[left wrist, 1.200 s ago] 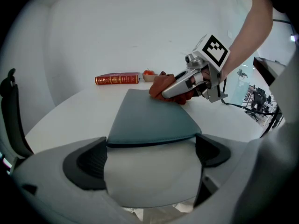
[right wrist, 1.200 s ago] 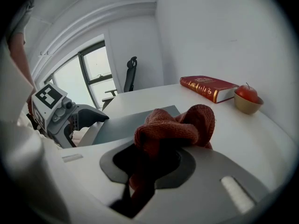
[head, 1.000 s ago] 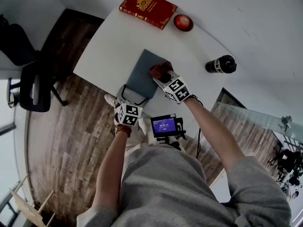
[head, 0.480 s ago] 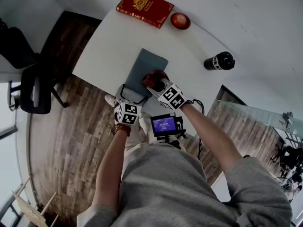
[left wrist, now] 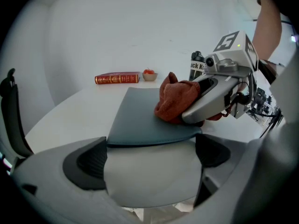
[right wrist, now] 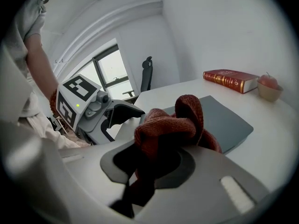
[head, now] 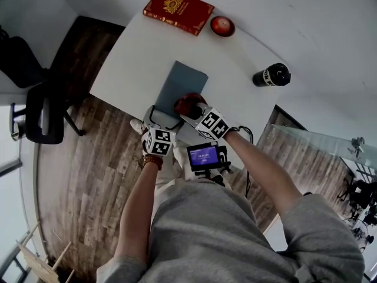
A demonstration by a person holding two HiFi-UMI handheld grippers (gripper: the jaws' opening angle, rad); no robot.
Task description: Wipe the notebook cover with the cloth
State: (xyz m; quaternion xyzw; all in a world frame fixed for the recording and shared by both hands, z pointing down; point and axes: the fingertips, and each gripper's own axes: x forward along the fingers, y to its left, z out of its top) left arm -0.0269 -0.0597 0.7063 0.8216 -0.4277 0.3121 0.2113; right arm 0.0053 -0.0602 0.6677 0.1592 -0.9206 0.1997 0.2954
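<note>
A grey-blue notebook (head: 178, 84) lies flat on the white table (head: 135, 52), near its front edge. A rust-red cloth (head: 188, 103) is bunched on the cover's near right part, and my right gripper (head: 195, 112) is shut on it. In the right gripper view the cloth (right wrist: 174, 121) fills the jaws, with the notebook (right wrist: 226, 120) beyond. My left gripper (head: 160, 118) stands open at the notebook's near edge. In the left gripper view that edge (left wrist: 154, 136) spans the gap between the jaws, and the cloth (left wrist: 175, 101) sits under the right gripper (left wrist: 191, 118).
A red hardback book (head: 178, 9) and a small bowl holding a red fruit (head: 222, 26) sit at the table's far side. A black bottle (head: 271, 75) lies to the right. A black chair (head: 41, 108) stands on the wooden floor at left. A small screen (head: 204, 155) is by my waist.
My right gripper has dragged the cloth along the cover toward me, from the middle of the right edge to the near right corner. The left gripper has stayed in place.
</note>
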